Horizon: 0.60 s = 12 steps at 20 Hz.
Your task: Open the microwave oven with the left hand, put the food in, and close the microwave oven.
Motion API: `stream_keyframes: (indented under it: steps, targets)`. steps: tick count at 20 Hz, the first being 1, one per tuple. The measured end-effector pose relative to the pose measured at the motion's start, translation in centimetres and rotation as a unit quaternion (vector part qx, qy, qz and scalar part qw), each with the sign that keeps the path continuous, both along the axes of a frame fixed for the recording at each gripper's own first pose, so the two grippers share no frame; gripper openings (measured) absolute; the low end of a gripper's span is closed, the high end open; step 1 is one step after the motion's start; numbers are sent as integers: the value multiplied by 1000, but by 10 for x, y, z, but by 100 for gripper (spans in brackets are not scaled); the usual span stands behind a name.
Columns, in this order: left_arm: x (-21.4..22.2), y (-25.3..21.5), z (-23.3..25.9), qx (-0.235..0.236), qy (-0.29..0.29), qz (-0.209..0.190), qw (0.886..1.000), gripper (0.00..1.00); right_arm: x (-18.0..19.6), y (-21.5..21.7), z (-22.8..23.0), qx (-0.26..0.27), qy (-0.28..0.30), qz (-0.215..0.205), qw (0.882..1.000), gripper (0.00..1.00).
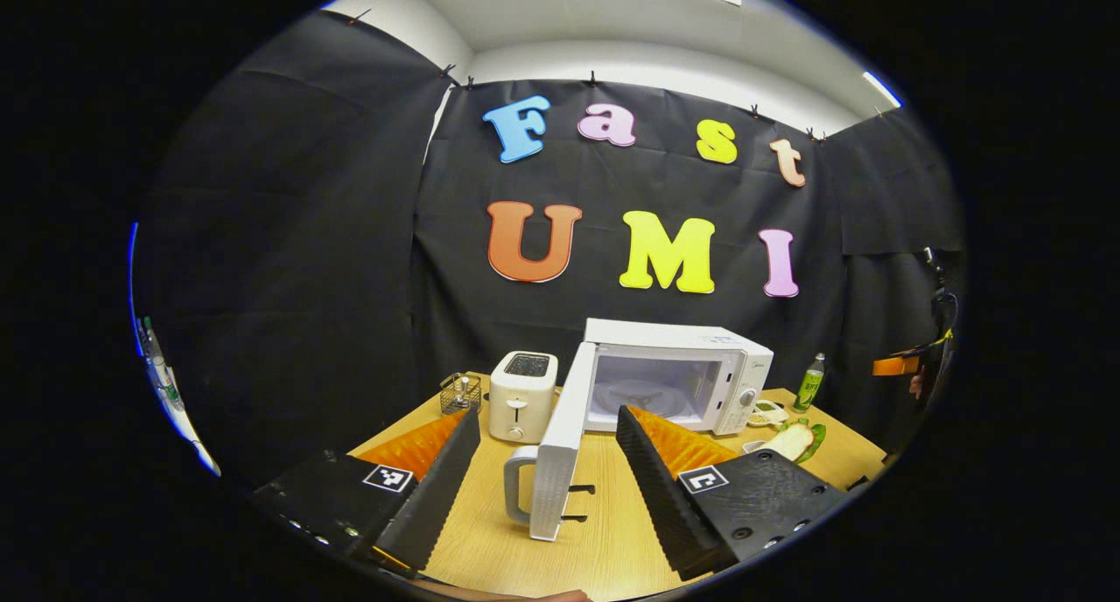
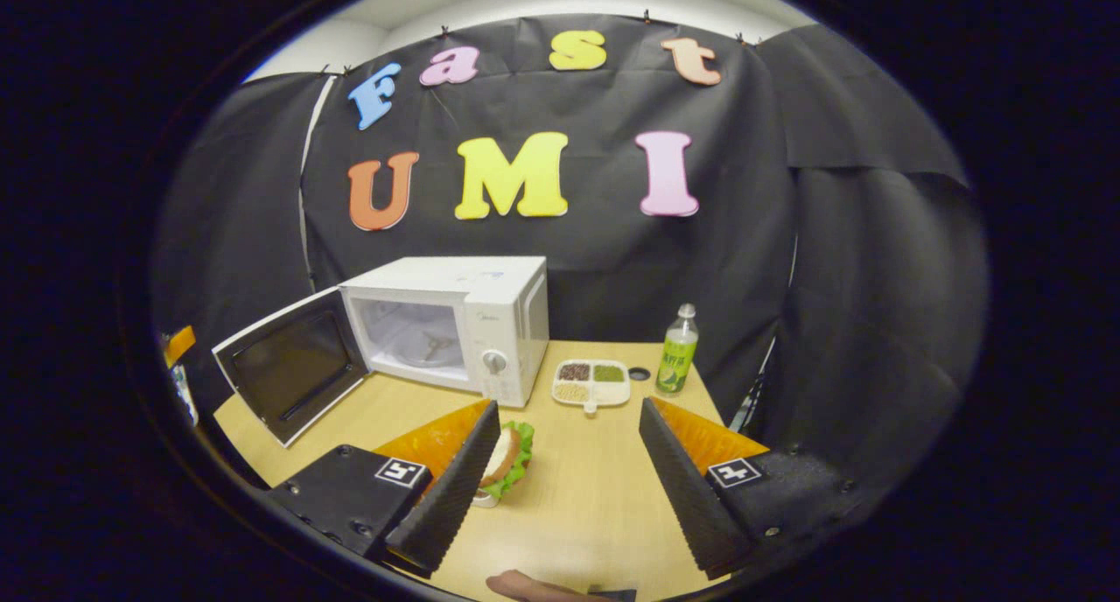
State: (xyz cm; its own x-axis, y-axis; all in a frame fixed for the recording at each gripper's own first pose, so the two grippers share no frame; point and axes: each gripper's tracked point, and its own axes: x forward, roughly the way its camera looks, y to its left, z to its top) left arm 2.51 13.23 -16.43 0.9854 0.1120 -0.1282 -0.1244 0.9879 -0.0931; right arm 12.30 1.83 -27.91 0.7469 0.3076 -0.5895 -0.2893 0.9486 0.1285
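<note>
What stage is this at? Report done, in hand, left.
Done: the microwave door stands open. In hand: nothing; the right hand-held gripper is open, with the sandwich on the table by its left finger. Left: load the sandwich, close the door.

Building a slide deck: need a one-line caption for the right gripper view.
Open right gripper hovers near the sandwich, microwave door swung open.

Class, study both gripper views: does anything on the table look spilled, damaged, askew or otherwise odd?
Nothing stands out. The microwave stands with its door swung wide, as the task needs, and its cavity looks empty. The sandwich, divided dish, bottle and toaster sit upright on the table, with no spill visible.
</note>
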Motion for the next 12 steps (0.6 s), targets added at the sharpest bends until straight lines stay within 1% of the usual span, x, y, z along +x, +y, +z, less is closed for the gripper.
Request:
stream_keyframes:
  steps: [1, 3, 5, 8, 9, 10, 12]
  targets:
    - [2, -4, 7, 4, -5, 2, 1000, 94, 4, 5, -18, 13, 37, 10, 999, 100]
    - [7, -17, 18, -2, -9, 2, 1000, 94, 6, 20, -47, 50, 111, 38, 992, 100]
    - [10, -31, 32, -6, -21, -2, 1000, 94, 10, 34, -71, 84, 173, 57, 980, 99]
    - [15, -42, 53, 11, -45, 6, 999, 94, 17, 48, -99, 123, 237, 86, 960, 99]
    - [18, -44, 59, 13, -49, 10, 999, 94, 17, 53, -106, 132, 257, 97, 952, 87]
    - [20, -48, 63, 13, -53, 11, 998, 95, 18, 57, -112, 142, 274, 103, 945, 86]
    - [24, -61, 67, 7, -53, 0, 999, 95, 21, 66, -126, 159, 303, 111, 933, 86]
